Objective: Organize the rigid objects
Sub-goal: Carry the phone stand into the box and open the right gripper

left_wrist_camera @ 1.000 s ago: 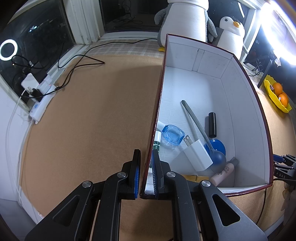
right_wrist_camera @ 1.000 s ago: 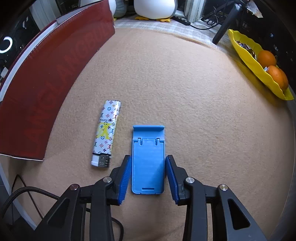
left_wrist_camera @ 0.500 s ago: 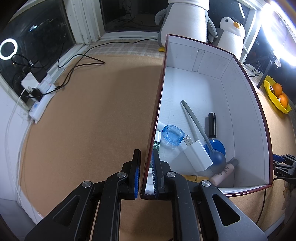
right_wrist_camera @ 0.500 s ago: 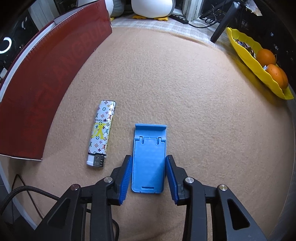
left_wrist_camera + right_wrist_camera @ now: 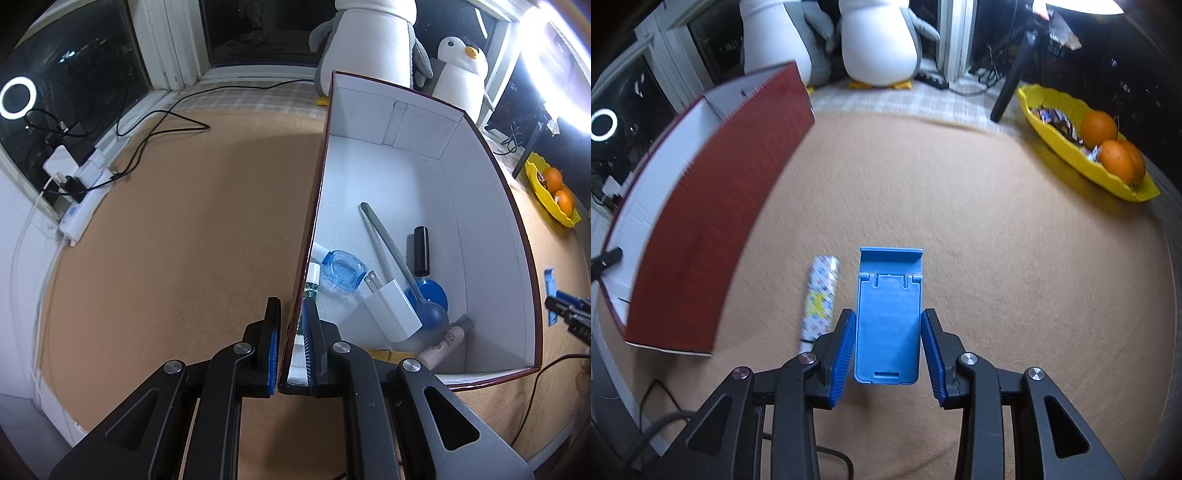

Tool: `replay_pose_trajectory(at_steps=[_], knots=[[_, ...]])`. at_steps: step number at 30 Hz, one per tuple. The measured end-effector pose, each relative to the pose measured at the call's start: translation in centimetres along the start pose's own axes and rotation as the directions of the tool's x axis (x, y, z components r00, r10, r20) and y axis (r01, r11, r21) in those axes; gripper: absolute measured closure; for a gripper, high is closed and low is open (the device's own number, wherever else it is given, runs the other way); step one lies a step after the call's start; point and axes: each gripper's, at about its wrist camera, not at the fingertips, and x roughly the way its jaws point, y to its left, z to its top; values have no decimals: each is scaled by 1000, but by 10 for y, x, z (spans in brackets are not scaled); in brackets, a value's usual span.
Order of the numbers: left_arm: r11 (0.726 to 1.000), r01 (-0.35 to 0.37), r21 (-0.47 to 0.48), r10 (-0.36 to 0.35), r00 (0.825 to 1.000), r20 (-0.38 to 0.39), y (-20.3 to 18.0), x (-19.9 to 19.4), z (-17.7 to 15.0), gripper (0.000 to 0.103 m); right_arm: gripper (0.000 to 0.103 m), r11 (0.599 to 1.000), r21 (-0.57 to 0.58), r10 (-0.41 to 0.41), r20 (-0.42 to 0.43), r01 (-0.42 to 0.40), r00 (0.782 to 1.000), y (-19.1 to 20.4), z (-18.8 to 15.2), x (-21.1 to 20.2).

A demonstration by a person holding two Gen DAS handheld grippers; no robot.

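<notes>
Left gripper (image 5: 293, 347): ribbed blue pads closed narrowly on the thin side wall of the box (image 5: 491, 254), one finger outside, one inside; the box is dark red outside, matte white inside, and holds a white charger (image 5: 393, 314), a clear blue dish (image 5: 344, 269), a grey spoon (image 5: 391, 254) and a black cylinder (image 5: 421, 251) ahead of the fingers. Right gripper (image 5: 888, 349): fingers set wide, flanking a flat, smooth blue plastic stand (image 5: 888, 314) with slim gaps either side; whether it is gripped cannot be told. A patterned lighter (image 5: 820, 295) lies just left of the left finger. Tan felt-like table cover (image 5: 979, 240); yellow fruit tray (image 5: 1056, 144) far right; plush penguins by dark windows. Compared with one second before, the right view is tilted upward and blurred
</notes>
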Motion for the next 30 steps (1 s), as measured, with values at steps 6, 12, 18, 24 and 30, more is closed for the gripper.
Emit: replay_pose_trajectory(at_steps=[6, 12, 18, 24, 30], knots=[[1000, 5, -3, -5, 1000, 6, 0, -4, -1, 93, 70, 999, -21, 43, 83, -42, 996, 24, 13, -32], [1000, 7, 0, -7, 1000, 21, 0, -11, -2, 93, 70, 993, -72, 102, 131, -93, 986, 56, 24, -52], [1000, 10, 6, -10, 999, 38, -1, -15, -4, 93, 70, 984, -121, 147, 147, -129, 978, 84, 29, -60], [1000, 6, 5, -7, 999, 51, 0, -17, -5, 95, 70, 971, -169, 193, 148, -168, 970, 111, 33, -60], [1000, -2, 11, 1, 998, 61, 0, -18, -5, 97, 70, 959, -204, 229, 151, -196, 962, 138, 38, -60]])
